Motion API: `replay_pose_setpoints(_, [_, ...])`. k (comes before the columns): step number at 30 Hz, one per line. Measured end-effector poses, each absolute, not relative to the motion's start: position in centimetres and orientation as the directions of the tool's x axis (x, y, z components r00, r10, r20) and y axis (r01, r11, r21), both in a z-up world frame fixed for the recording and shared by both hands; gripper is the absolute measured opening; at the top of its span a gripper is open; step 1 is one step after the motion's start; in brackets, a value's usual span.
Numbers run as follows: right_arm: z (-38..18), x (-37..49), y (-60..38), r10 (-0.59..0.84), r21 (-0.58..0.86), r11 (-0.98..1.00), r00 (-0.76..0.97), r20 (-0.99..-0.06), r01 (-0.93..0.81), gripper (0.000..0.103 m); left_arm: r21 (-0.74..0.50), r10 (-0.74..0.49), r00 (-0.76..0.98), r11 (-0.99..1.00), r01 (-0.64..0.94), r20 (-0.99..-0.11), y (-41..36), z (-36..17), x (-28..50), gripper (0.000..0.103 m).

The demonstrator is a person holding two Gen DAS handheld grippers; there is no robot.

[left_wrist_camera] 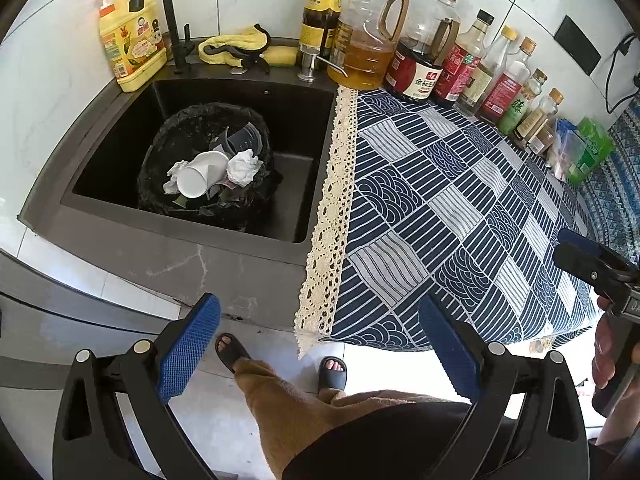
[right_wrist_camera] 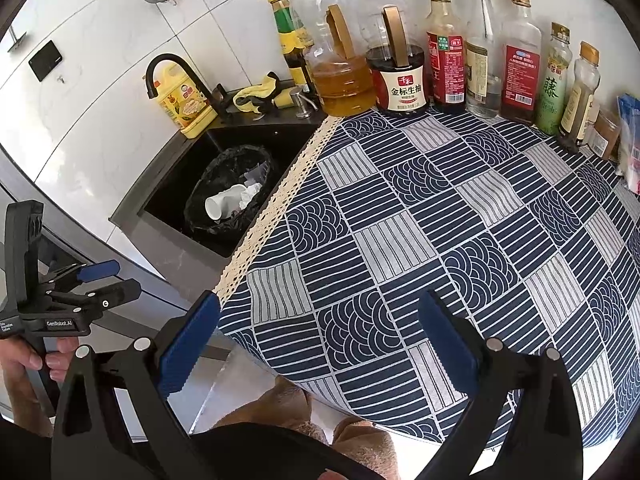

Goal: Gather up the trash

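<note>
Trash sits in a black-lined bin [left_wrist_camera: 204, 160] standing in the dark sink [left_wrist_camera: 308, 120]: a white paper cup [left_wrist_camera: 202, 178] on its side, mouth toward the camera, crumpled tissue [left_wrist_camera: 242, 166] touching it on its right, more tissue at its left, a grey plastic piece [left_wrist_camera: 240, 142] behind. Bin is ahead and left of the left gripper [left_wrist_camera: 320, 348], and further ahead-left of the right gripper [right_wrist_camera: 320, 344].

Left gripper: blue pads [left_wrist_camera: 188, 352] wide apart, nothing between them, held off the counter edge over the floor. Right gripper: pads also spread, holding nothing, hovering over the near edge of the blue patterned cloth [right_wrist_camera: 440, 240]. Each gripper shows at the edge of the other's view.

Cloth with its lace trim [left_wrist_camera: 332, 216] covers the counter right of the sink. Along the far wall ahead: a row of oil and sauce bottles [right_wrist_camera: 440, 52]. Behind the sink: black faucet [left_wrist_camera: 160, 8], yellow dish soap [left_wrist_camera: 128, 44], yellow rag [left_wrist_camera: 240, 46].
</note>
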State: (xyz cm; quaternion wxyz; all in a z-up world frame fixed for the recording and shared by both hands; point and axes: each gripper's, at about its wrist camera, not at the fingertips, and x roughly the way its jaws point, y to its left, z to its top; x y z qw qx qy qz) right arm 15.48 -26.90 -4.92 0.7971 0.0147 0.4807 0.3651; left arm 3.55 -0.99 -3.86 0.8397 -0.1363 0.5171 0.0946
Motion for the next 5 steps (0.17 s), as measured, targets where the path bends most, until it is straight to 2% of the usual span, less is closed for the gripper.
replay_pose_setpoints(5, [-5.04, 15.52, -26.85, 0.598, 0.379, 0.734, 0.271, -0.754, -0.563, 0.098, -0.122, 0.024, 0.439, 0.946, -0.301, -0.898, -0.93, -4.00, 3.51, 0.096])
